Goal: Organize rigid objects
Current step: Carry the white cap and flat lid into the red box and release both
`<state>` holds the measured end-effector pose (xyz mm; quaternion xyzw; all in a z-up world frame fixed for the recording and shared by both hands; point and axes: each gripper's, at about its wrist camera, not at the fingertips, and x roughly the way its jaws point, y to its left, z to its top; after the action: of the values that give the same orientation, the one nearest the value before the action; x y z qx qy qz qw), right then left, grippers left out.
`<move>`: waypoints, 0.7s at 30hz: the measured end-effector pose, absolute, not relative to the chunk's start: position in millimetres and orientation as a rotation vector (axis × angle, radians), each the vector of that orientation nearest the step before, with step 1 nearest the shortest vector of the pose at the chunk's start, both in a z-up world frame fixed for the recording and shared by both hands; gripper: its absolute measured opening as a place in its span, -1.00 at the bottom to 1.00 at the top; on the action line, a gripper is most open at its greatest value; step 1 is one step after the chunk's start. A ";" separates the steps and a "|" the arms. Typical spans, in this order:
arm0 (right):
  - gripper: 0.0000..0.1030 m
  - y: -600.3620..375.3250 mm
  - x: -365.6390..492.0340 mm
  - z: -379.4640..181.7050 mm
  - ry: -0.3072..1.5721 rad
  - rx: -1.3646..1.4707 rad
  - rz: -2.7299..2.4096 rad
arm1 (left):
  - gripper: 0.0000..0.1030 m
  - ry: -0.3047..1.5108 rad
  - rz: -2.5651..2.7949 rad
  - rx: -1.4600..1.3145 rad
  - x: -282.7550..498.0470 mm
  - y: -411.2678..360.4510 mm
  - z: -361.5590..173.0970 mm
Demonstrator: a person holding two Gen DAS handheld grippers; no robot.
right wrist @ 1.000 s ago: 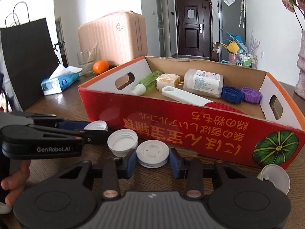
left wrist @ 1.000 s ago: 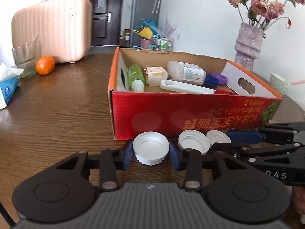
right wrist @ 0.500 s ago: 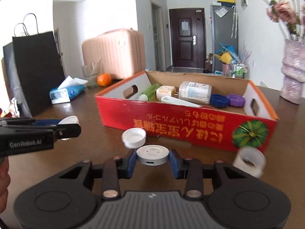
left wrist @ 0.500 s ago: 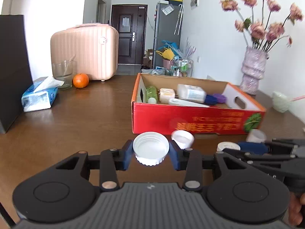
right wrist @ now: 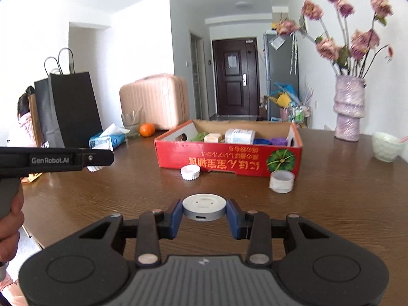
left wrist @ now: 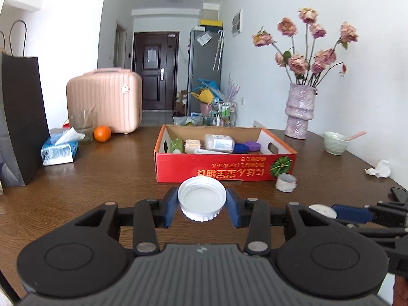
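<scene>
My left gripper (left wrist: 202,205) is shut on a white screw cap (left wrist: 202,198), open side up, held above the table in front of the red cardboard box (left wrist: 224,170). My right gripper (right wrist: 204,215) is shut on a flat round grey-and-white disc (right wrist: 204,207) with a port on its edge. The box (right wrist: 229,159) holds a green bottle, a white bottle, a white tool, and blue and purple caps. Another white cap (right wrist: 190,172) and a white ring-shaped lid (right wrist: 281,181) lie on the table against the box front.
On the brown table stand a tissue pack (left wrist: 60,149), an orange (left wrist: 102,133), a glass, a pink case (left wrist: 104,100), a black paper bag (left wrist: 20,117), a vase of flowers (left wrist: 299,112), a green bowl (left wrist: 336,142), crumpled paper (left wrist: 380,169) and a phone at the right edge.
Both grippers have lifted and pulled back from the box, each carrying its object. The box and the cap and lid on the table now look smaller and farther away.
</scene>
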<state>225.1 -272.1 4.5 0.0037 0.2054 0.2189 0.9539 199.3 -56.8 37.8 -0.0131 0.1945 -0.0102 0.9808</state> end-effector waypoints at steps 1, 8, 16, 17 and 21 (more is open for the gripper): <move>-0.29 -273.9 219.5 6.3 0.405 0.008 0.440 | -0.21 0.391 -0.020 -0.024 194.6 -58.3 37.9; -0.29 -283.7 183.7 15.7 0.346 0.013 0.428 | -0.21 0.364 -0.012 -0.028 162.5 -58.2 41.4; -0.29 -287.7 162.5 9.7 0.336 0.027 0.432 | -0.21 0.368 -0.029 -0.008 142.9 -61.0 29.7; -0.29 -287.5 162.7 9.4 0.338 0.025 0.432 | -0.21 0.367 -0.029 -0.008 144.2 -61.3 29.0; -0.29 -284.2 169.5 8.3 0.339 0.019 0.426 | -0.21 0.370 -0.032 -0.014 152.0 -60.0 26.8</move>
<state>169.5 -284.2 8.3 0.0096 0.1673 0.2103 0.9632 152.0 -60.0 26.8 -0.0071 0.1841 -0.0159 0.9828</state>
